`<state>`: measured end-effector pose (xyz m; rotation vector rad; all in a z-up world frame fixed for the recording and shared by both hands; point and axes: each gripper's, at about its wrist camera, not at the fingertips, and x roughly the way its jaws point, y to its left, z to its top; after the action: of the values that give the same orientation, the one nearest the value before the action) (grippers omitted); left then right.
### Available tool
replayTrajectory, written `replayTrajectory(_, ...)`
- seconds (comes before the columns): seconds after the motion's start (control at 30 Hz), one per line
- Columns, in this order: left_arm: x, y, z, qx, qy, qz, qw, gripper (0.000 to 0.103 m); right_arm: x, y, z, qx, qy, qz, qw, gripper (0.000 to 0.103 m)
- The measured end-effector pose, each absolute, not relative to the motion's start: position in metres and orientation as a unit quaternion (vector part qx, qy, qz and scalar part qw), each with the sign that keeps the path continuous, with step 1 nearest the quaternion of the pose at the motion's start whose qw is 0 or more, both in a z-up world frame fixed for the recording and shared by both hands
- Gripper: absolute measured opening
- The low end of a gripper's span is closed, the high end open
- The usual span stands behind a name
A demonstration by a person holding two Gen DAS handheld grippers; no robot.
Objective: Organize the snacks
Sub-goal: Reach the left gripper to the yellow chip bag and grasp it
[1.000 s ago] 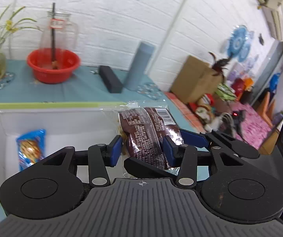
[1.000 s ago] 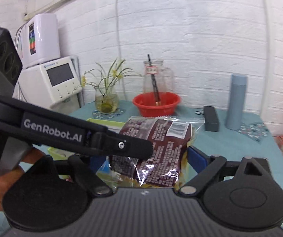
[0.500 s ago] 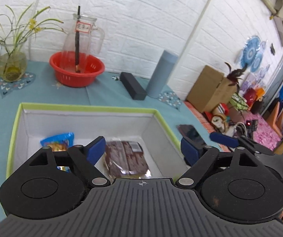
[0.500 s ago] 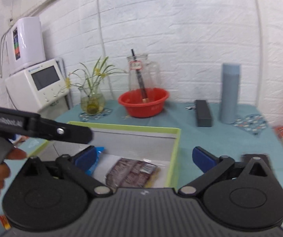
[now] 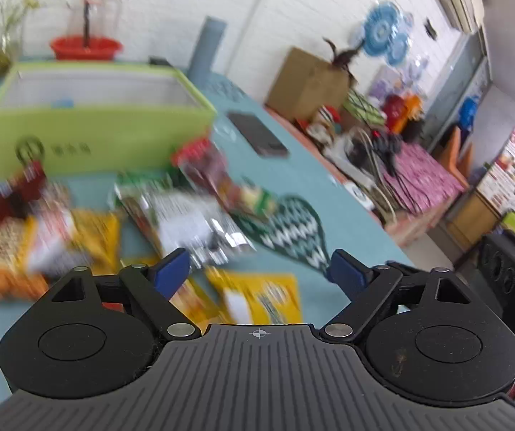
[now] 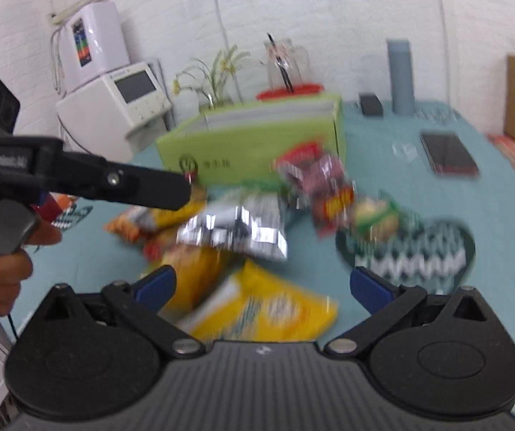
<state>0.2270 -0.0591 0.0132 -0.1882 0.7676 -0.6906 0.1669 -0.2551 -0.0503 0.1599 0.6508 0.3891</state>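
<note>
Both grippers empty above snack packets [image 6: 235, 230]; left gripper [image 5: 259, 274] closing.

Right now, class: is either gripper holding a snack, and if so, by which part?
Nothing is held. The left gripper and the right gripper both stand open and empty above the loose snack packets on the table.
</note>
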Motion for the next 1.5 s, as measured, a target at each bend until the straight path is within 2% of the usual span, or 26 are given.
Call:
replayTrajectory(0.1,0.213,-0.078,-0.005,-0.066,0.388,-0.319,0.862,0.064,0.148,-0.252,-0.069,0.091,0.325,0.167,0.927,0.102)
replayTrajectory(0.3,0.194,-0.095,-0.014,-0.010,0.369,-0.288,0.883,0.067,0.138,-0.243,-0.083,0.075,0.310,0.129,0.939,0.102)
replayTrajectory(0.4,0.191,-0.099,-0.011,-0.024,0.371,-0.310,0.875,0.070,0.124,-0.250,-0.093,0.085,0.263,0.135,0.952,0.102)
replayTrajectory(0.57,0.203,-0.107,-0.018,-0.011,0.382,-0.301,0.874,0.068,0.131,-0.244,-0.080,0.062,0.309,0.103,0.943,0.102)
replayTrajectory(0.7,0.219,-0.101,-0.032,-0.031,0.414,-0.293,0.862,0.064,0.132,-0.236,-0.077,0.073,0.297,0.161,0.938,0.102)
replayTrajectory(0.93,0.237,-0.097,-0.042,-0.049,0.438,-0.296,0.847,0.057,0.151,-0.226,-0.082,0.042,0.309,0.156,0.937,0.102)
replayTrajectory(0.97,0.236,-0.097,-0.042,-0.048,0.437,-0.299,0.847,0.055,0.150,-0.225,-0.082,0.037,0.307,0.158,0.938,0.101)
replayTrajectory(1.03,0.234,-0.097,-0.043,-0.049,0.439,-0.310,0.842,0.031,0.147,-0.225,-0.082,0.037,0.302,0.166,0.938,0.089)
replayTrajectory(1.07,0.232,-0.098,-0.042,-0.053,0.440,-0.314,0.840,0.029,0.145,-0.226,-0.080,0.039,0.300,0.167,0.938,0.078)
replayTrajectory(1.13,0.228,-0.098,-0.038,-0.064,0.439,-0.320,0.837,0.019,0.141,-0.227,-0.074,0.035,0.299,0.164,0.939,0.072)
replayTrajectory(1.37,0.230,-0.110,0.005,-0.092,0.396,-0.359,0.840,0.015,0.144,-0.240,-0.037,0.032,0.258,0.147,0.954,0.070)
replayTrajectory(1.5,0.262,-0.104,0.043,-0.103,0.350,-0.356,0.861,0.015,0.184,-0.231,-0.001,-0.015,0.216,0.154,0.964,0.070)
